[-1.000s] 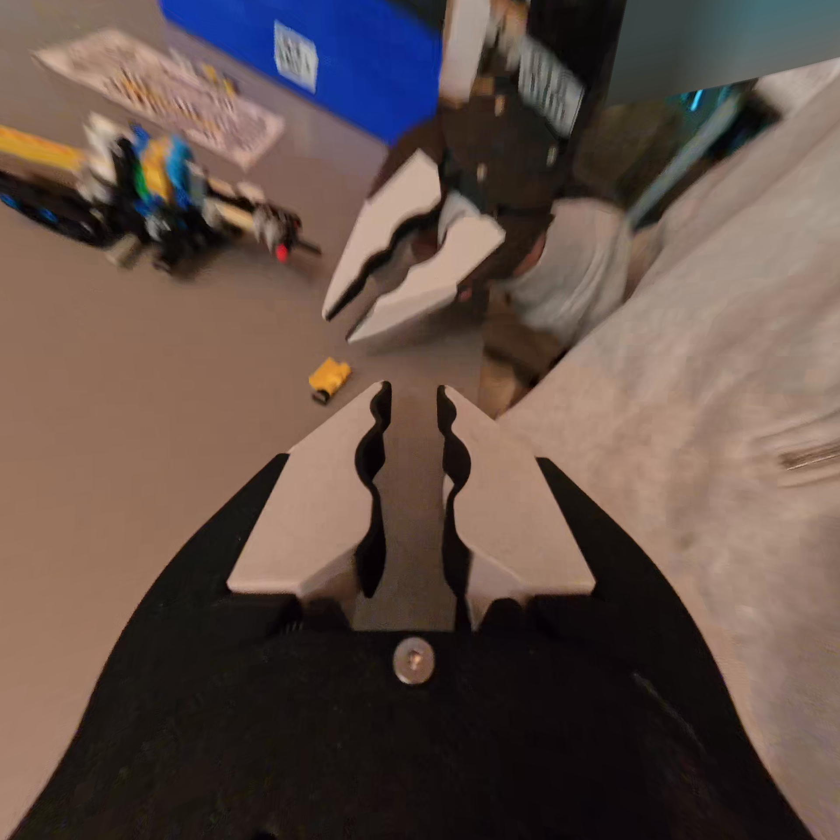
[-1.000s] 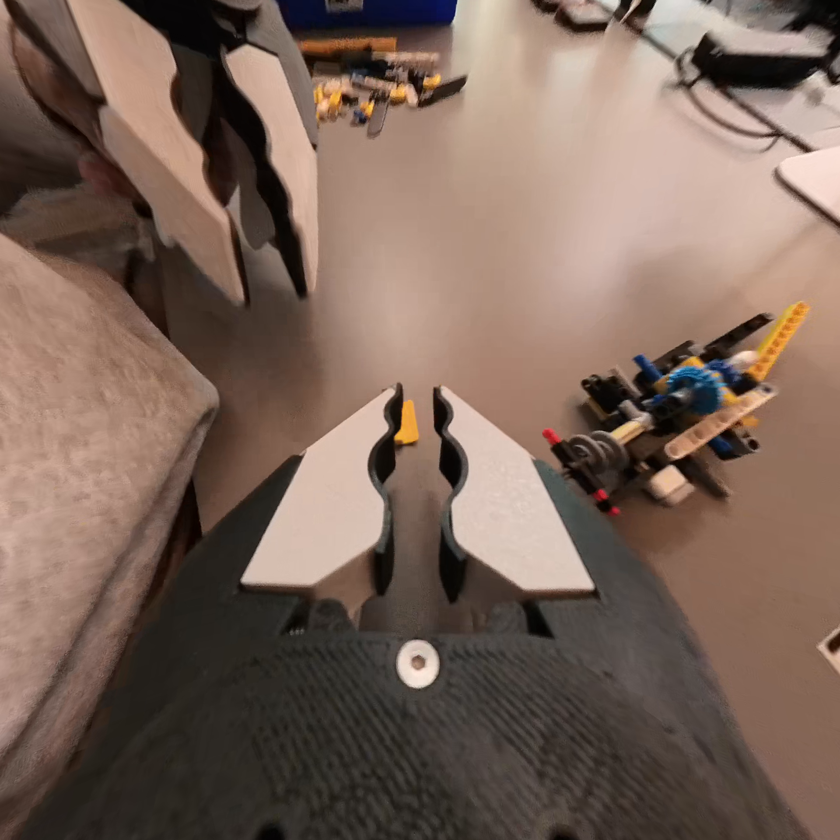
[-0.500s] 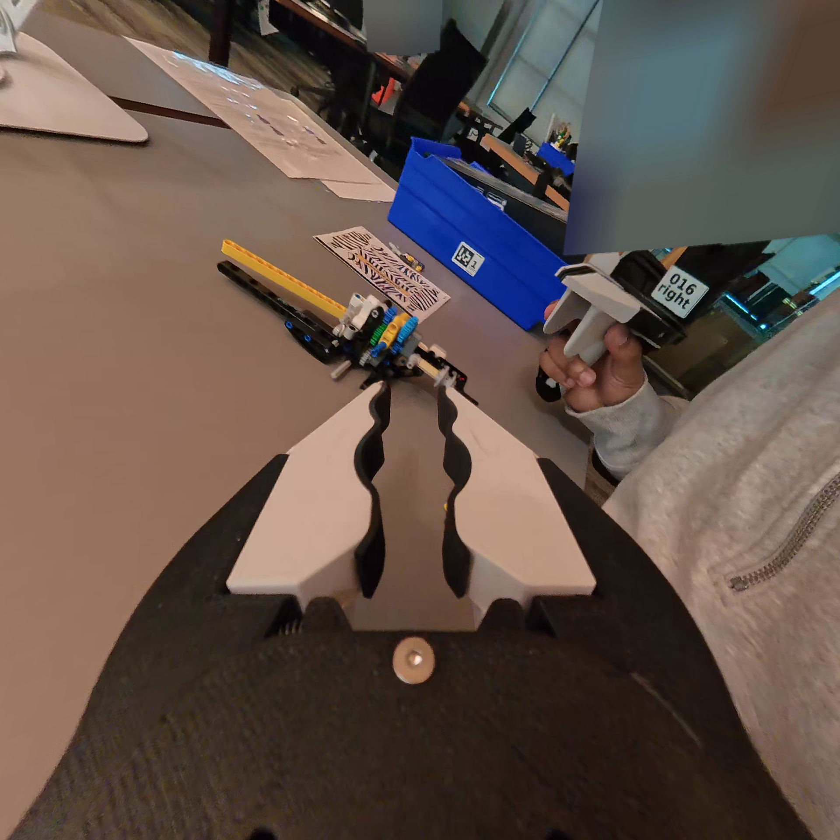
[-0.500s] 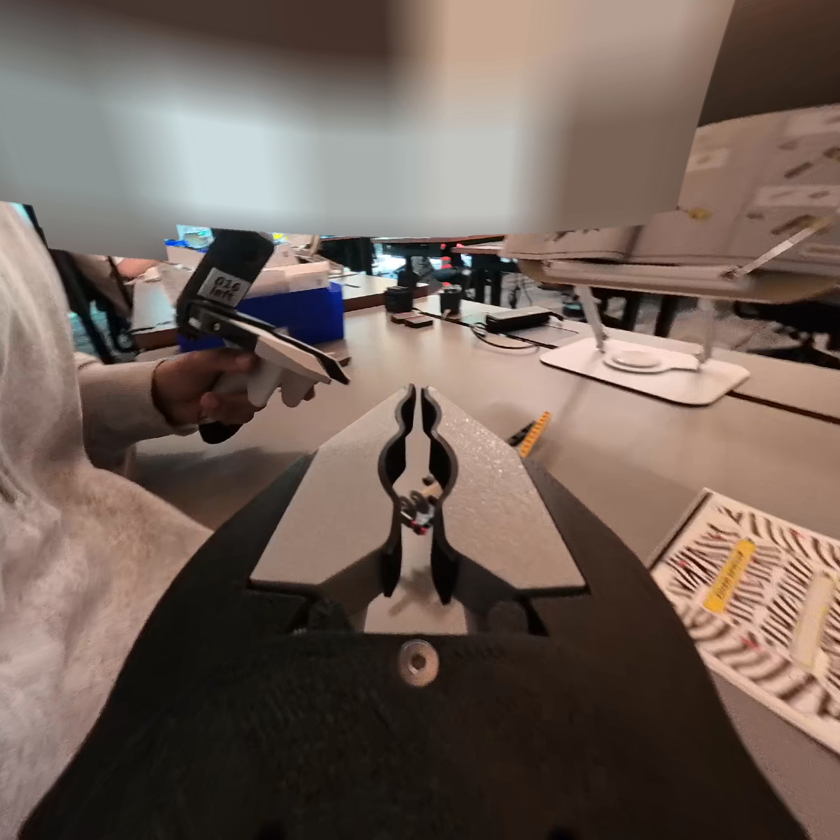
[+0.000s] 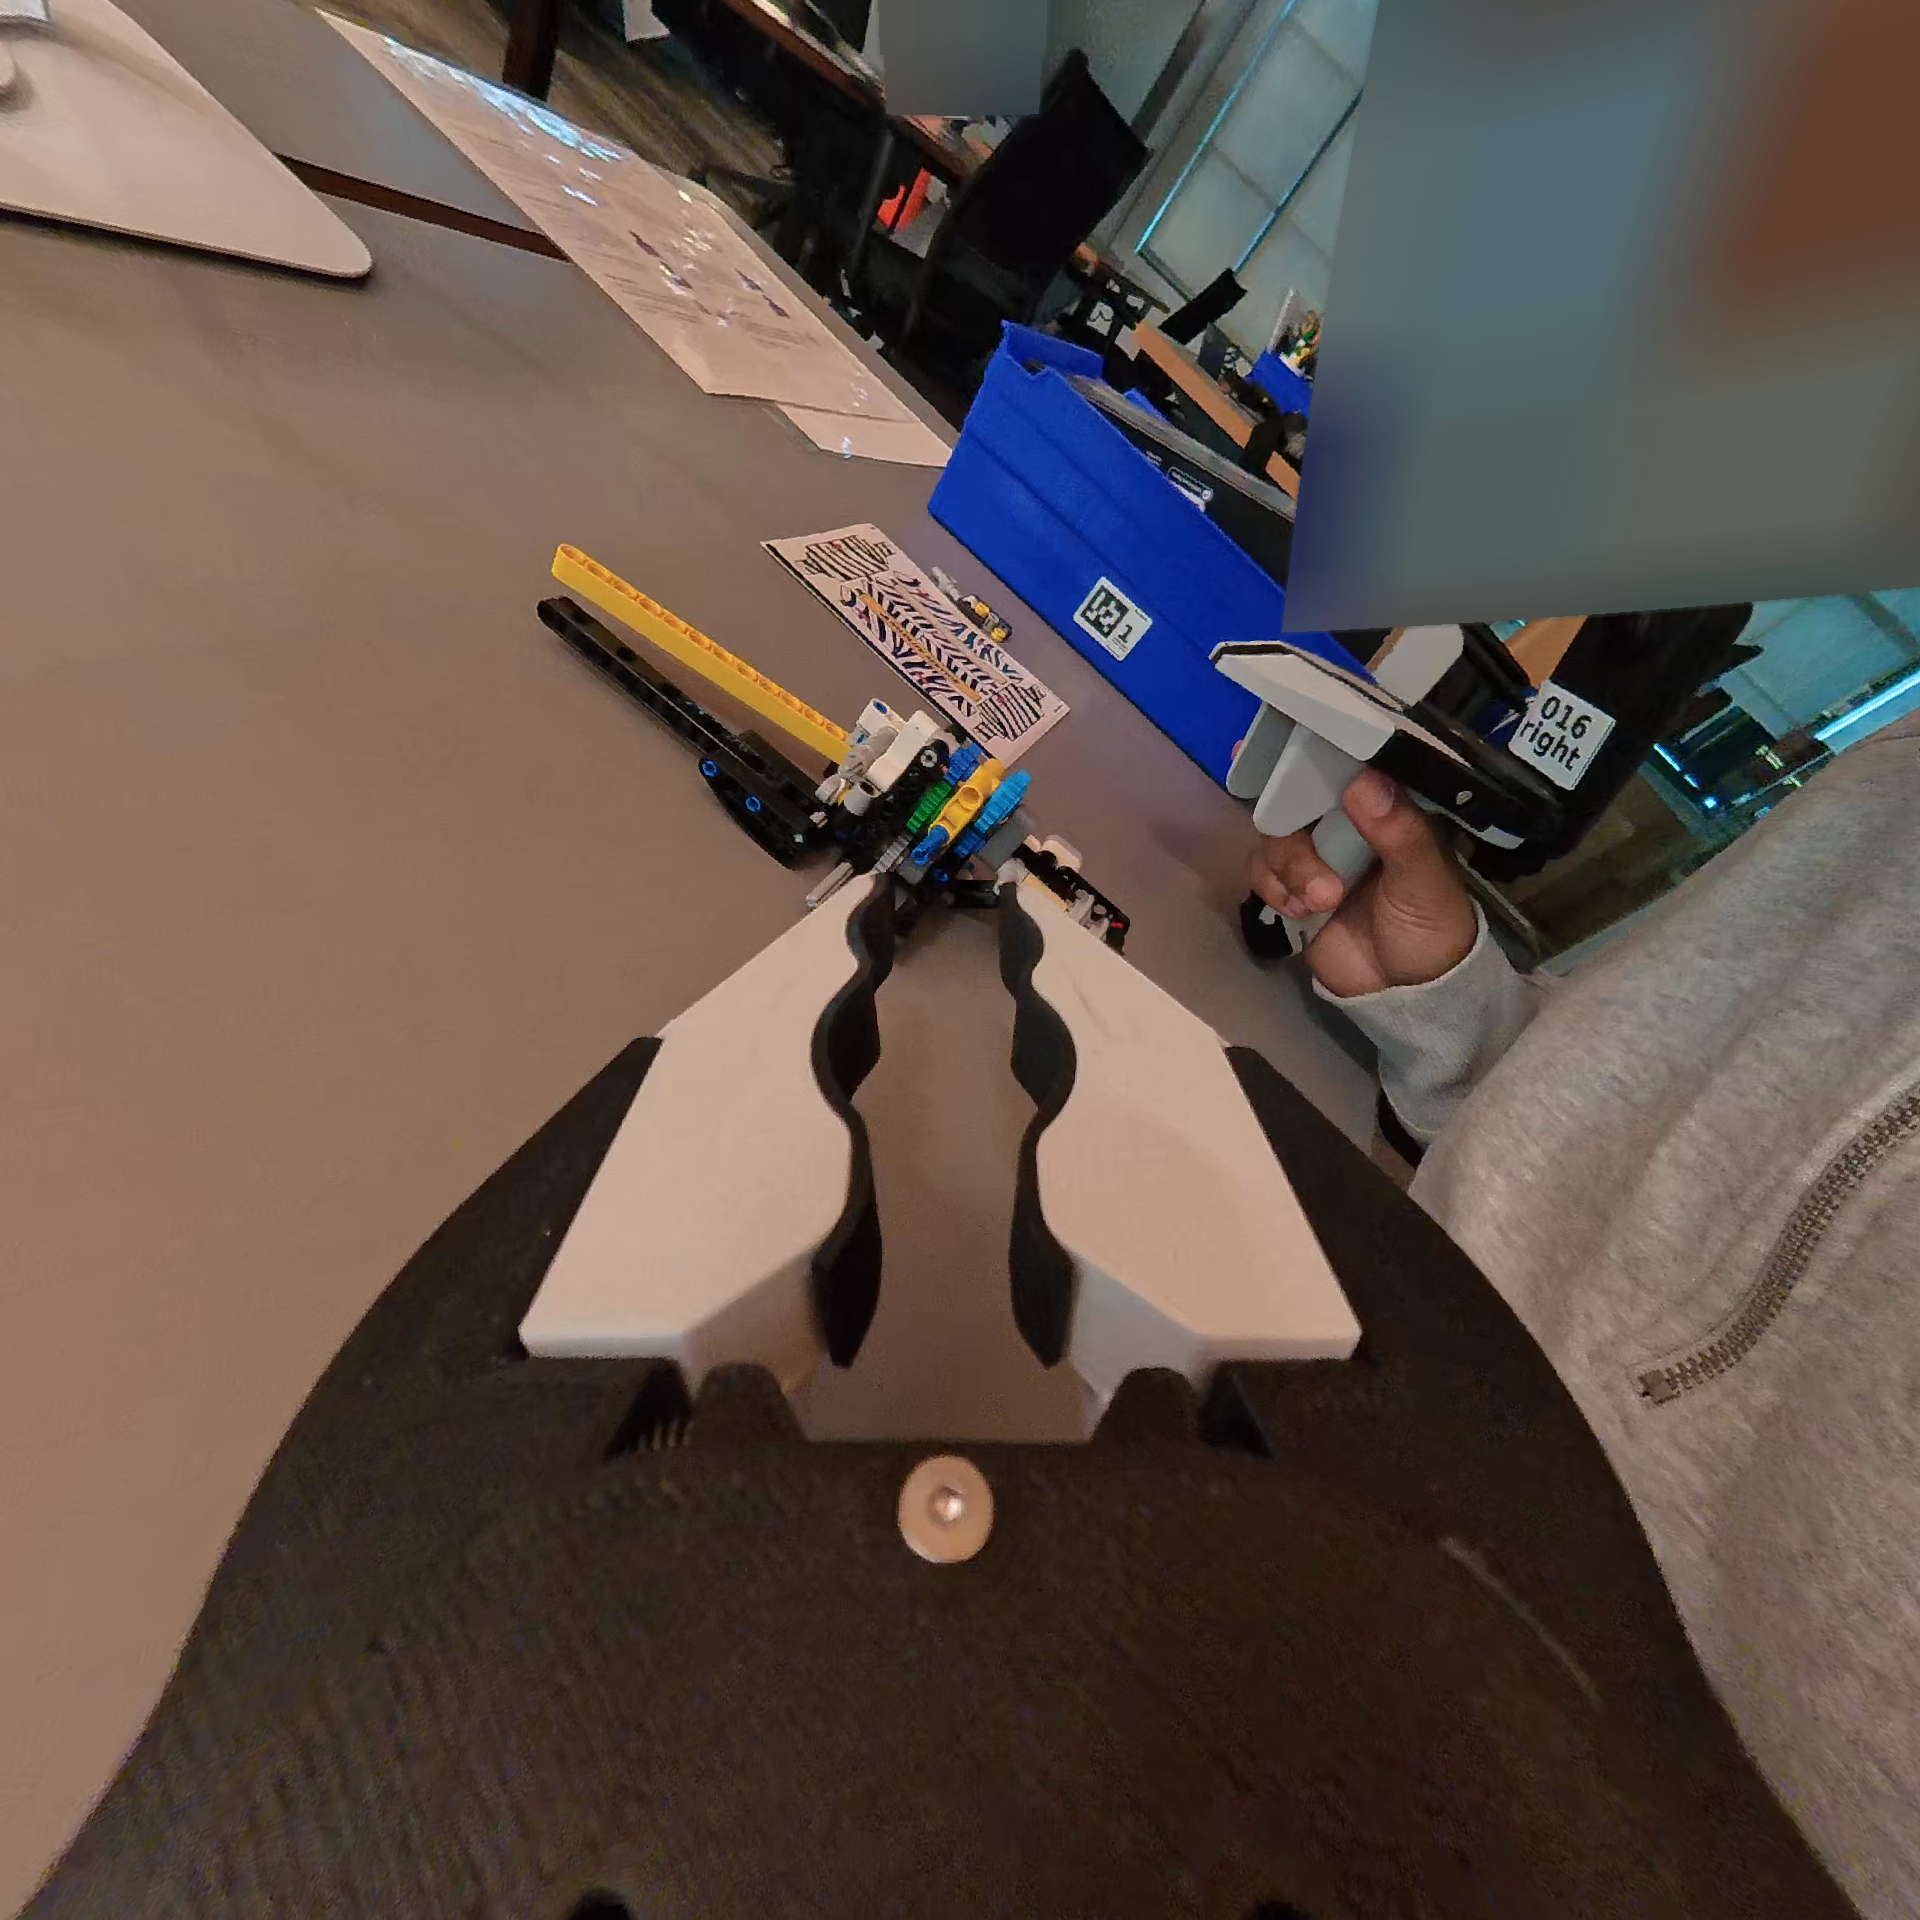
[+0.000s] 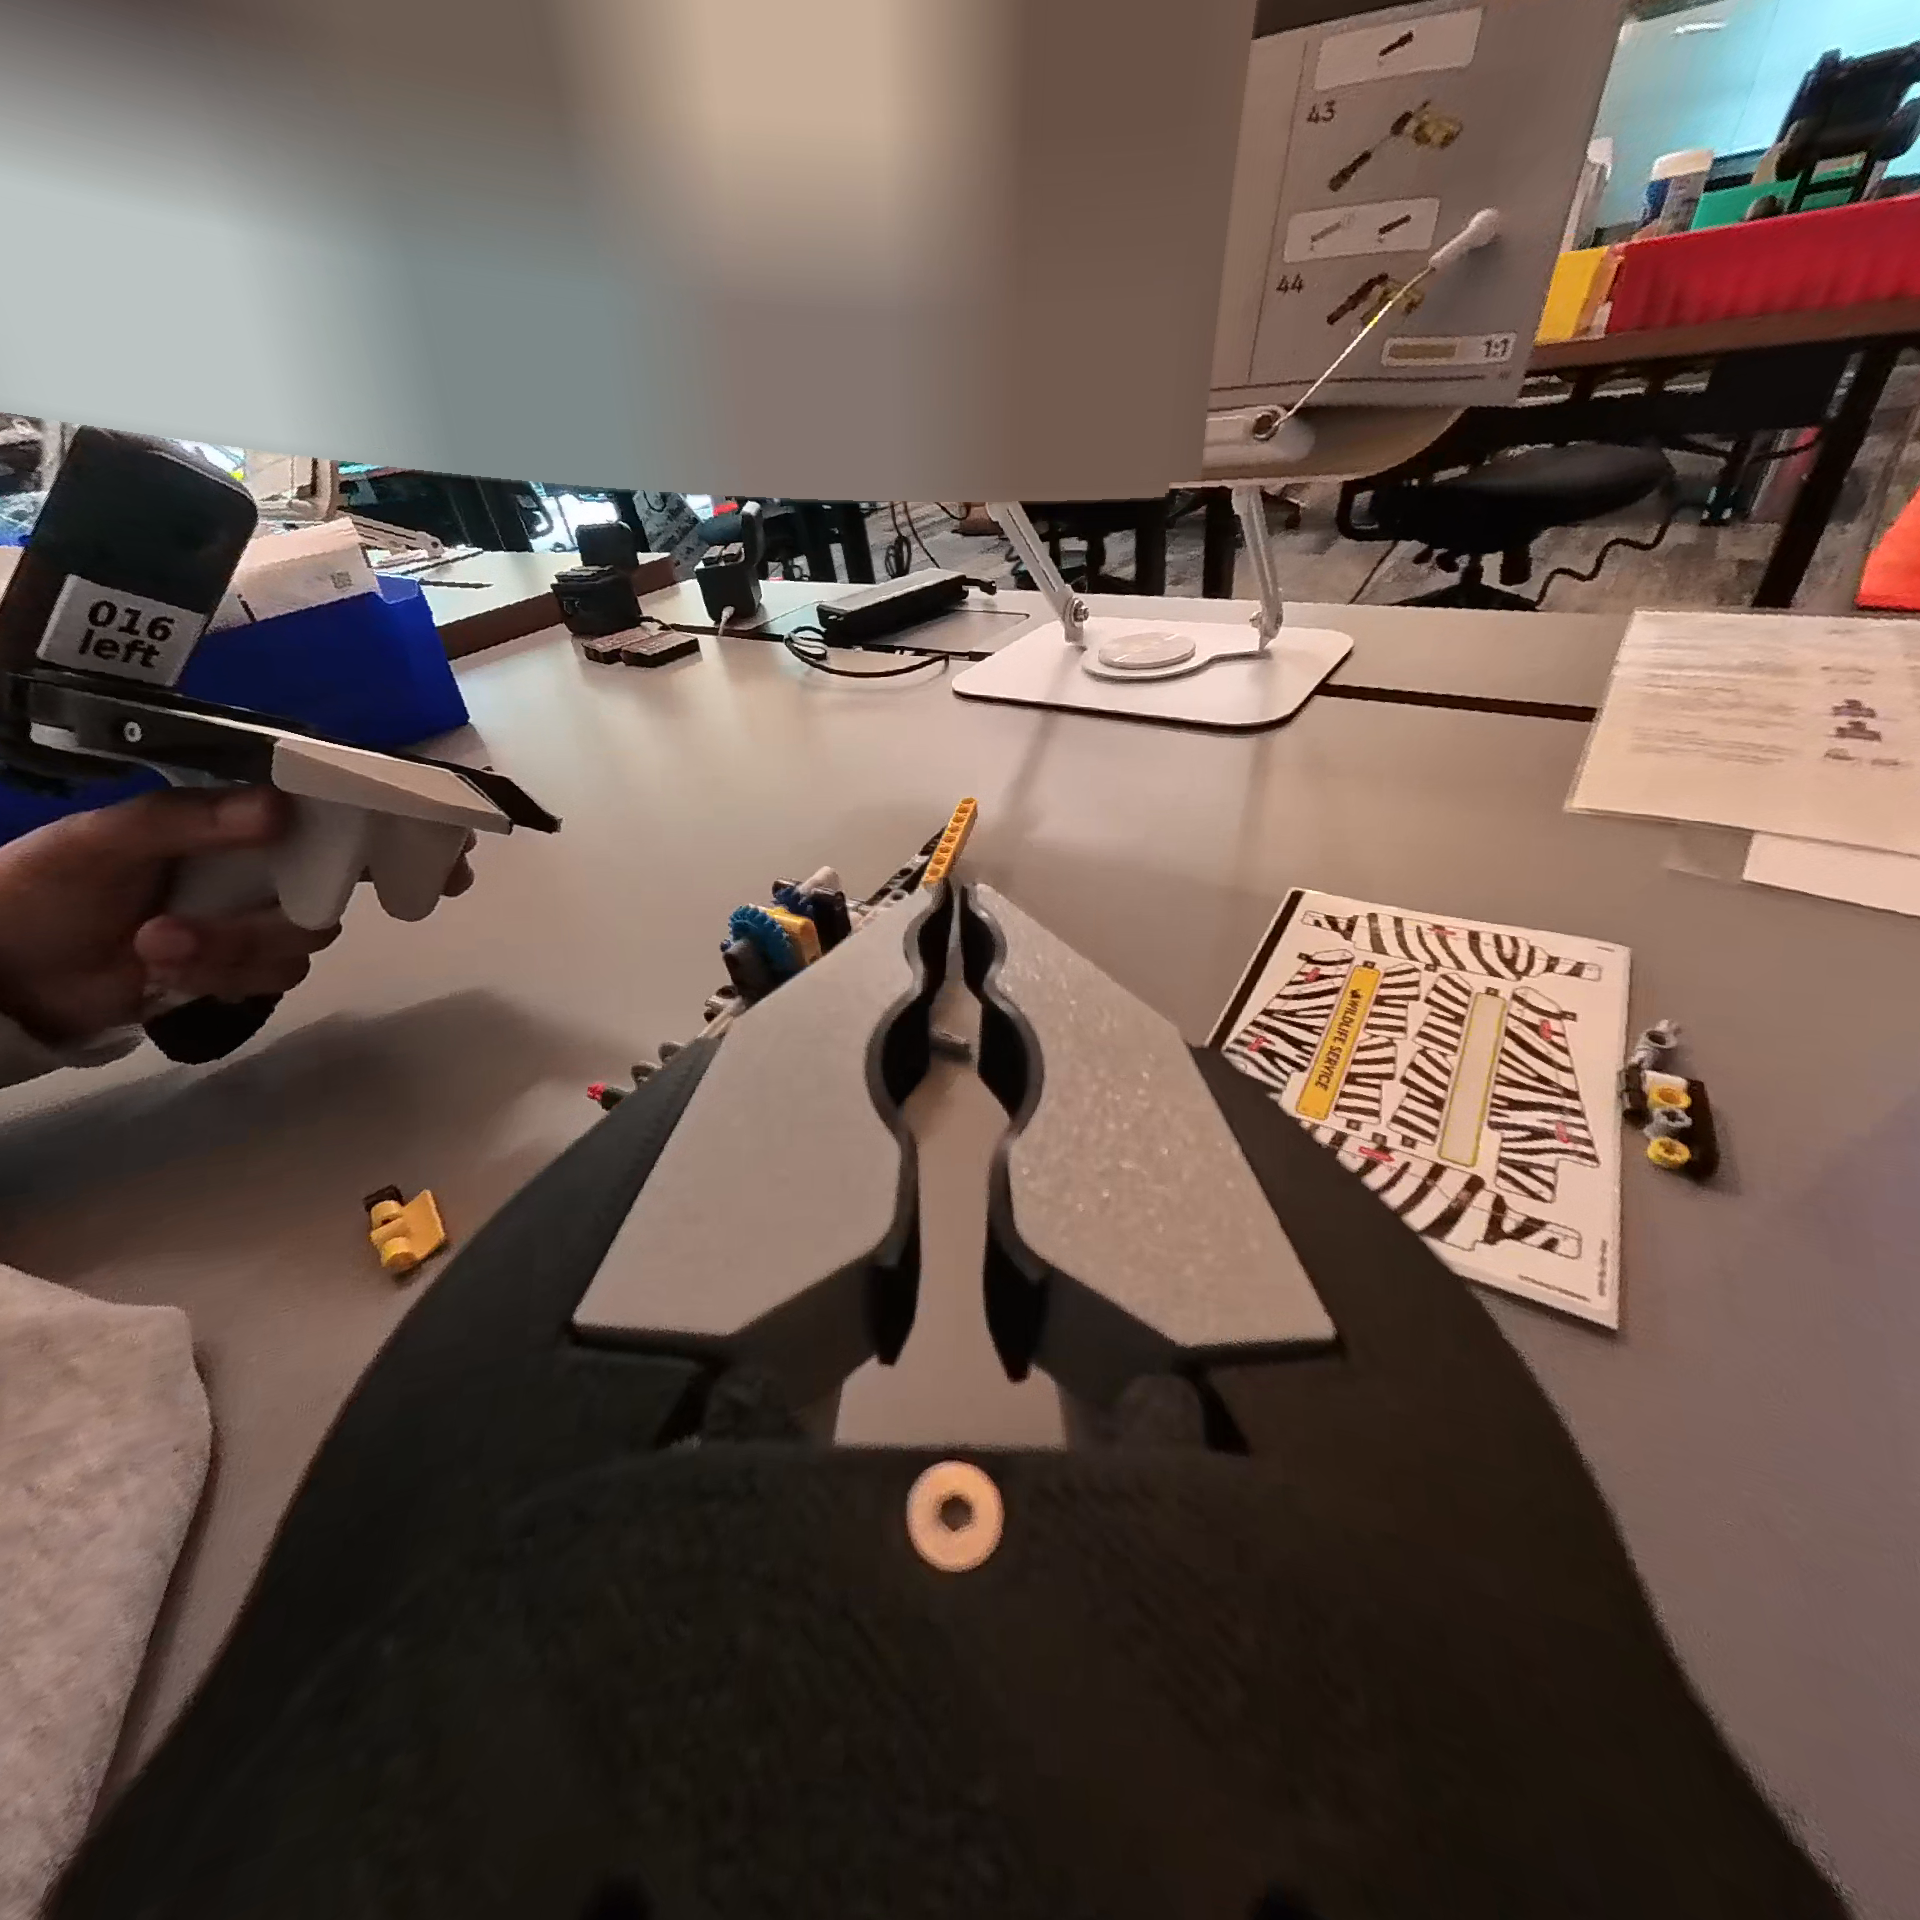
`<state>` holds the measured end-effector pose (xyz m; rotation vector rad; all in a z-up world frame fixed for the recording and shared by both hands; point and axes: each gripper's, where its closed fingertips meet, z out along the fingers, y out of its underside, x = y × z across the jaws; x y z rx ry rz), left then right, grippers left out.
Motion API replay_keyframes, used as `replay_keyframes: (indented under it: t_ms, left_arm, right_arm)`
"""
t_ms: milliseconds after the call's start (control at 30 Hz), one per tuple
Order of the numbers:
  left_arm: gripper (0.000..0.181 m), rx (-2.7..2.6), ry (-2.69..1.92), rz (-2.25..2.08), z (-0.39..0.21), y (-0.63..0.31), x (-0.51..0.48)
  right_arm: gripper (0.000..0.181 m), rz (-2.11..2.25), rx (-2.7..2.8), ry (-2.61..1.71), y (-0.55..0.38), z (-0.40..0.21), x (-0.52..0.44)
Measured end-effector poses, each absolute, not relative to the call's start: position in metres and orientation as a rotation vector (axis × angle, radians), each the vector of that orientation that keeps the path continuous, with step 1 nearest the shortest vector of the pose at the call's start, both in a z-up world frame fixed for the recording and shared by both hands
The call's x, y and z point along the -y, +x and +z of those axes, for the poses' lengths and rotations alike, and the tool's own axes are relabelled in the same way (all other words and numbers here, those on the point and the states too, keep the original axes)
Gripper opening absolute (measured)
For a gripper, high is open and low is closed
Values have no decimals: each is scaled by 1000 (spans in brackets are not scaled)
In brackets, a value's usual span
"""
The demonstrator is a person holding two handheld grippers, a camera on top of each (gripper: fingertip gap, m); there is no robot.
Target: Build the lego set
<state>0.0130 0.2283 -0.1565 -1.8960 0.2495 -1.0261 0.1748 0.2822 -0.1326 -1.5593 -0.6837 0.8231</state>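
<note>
The partly built lego model [image 5: 925,795] lies on the grey table, with a long yellow beam [image 5: 696,649] and a black beam [image 5: 665,696] sticking out of it. My left gripper [image 5: 940,909] is open and empty, held just short of the model. My right gripper [image 6: 958,899] is shut with nothing visible between its tips, and it covers part of the model [image 6: 774,935]. A small yellow piece [image 6: 405,1229] lies loose on the table to the left of my right gripper. Each gripper also shows in the other's view, held in a hand: the right [image 5: 1231,657] and the left [image 6: 514,812].
A zebra-striped sticker sheet [image 6: 1444,1091] lies to the right with a small black and yellow sub-assembly [image 6: 1668,1112] beside it. A blue bin [image 5: 1101,582] stands behind the model. A white stand base [image 6: 1153,665] carries an instruction page. Papers [image 6: 1756,727] lie far right. Some 20 cm of space lies between my two pairs of fingers. From the left gripper's tips to the small yellow piece [image 6: 405,1229] is close to 12 cm.
Both grippers have tilted up from pointing down at the table to looking level across it. The right gripper's jaws have closed from slightly apart. The left gripper's jaws stay open.
</note>
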Motion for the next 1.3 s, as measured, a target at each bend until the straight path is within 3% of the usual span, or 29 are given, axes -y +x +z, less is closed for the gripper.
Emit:
replay_keyframes:
  t_ms: [567,900,1067,1300]
  left_arm:
    - [17,-225,-1881,-1048,-157,14,-229]
    - [12,-198,-1742,-1057,-131,6,-176]
    - [8,-118,-1680,-964,-114,-41,-139]
    - [0,241,-1627,-398,-86,-203,-98]
  right_arm:
    - [1,827,689,-1582,173,-138,-285]
    - [0,766,796,-1515,161,-132,-270]
    - [0,745,810,-1454,135,-106,-249]
    - [6,1018,988,-1458,17,-80,-160]
